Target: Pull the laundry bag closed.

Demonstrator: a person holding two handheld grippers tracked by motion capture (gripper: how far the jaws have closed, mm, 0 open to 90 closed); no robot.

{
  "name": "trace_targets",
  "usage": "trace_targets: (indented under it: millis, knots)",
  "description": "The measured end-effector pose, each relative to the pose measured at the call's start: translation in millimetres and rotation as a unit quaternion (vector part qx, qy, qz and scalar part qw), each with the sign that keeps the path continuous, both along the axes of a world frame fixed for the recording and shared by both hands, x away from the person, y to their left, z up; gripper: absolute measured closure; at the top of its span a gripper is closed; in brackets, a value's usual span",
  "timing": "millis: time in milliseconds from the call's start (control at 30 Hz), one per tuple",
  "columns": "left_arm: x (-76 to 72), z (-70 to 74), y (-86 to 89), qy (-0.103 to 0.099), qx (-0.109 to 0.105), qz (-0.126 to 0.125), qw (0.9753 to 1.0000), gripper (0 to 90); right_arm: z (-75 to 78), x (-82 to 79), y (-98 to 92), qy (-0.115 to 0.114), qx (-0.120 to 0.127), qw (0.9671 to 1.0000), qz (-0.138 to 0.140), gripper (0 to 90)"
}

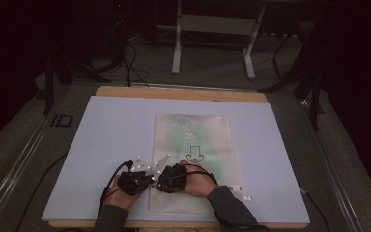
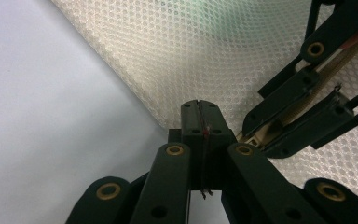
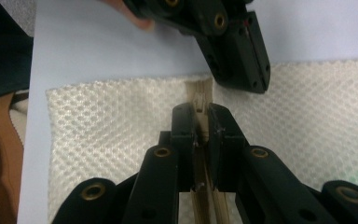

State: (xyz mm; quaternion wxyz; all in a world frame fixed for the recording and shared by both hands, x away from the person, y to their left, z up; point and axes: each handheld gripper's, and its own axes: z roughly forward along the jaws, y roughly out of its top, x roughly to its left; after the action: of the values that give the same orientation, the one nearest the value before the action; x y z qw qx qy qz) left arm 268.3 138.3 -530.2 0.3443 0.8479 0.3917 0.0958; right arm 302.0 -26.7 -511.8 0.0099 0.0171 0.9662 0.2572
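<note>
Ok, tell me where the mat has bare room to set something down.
The lavender mat is bare to the left of the mesh bag, from its far edge down to the left hand-held gripper. A narrower bare strip lies right of the bag. It is crowded at the bag's near left edge, where the right hand-held gripper meets the left.

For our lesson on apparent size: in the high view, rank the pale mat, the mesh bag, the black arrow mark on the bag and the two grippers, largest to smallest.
1. pale mat
2. mesh bag
3. left gripper and right gripper: alike, so unranked
4. black arrow mark
</note>
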Motion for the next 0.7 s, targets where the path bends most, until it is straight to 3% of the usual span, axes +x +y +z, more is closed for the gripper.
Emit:
trace_targets:
  millis: [700]
  knots:
    - [-0.3, -0.3, 0.1, -0.001, -0.003, 0.001, 1.0, 89.7, 2.3, -4.6, -11.4, -0.01, -0.022, 0.9997, 0.001, 82.3]
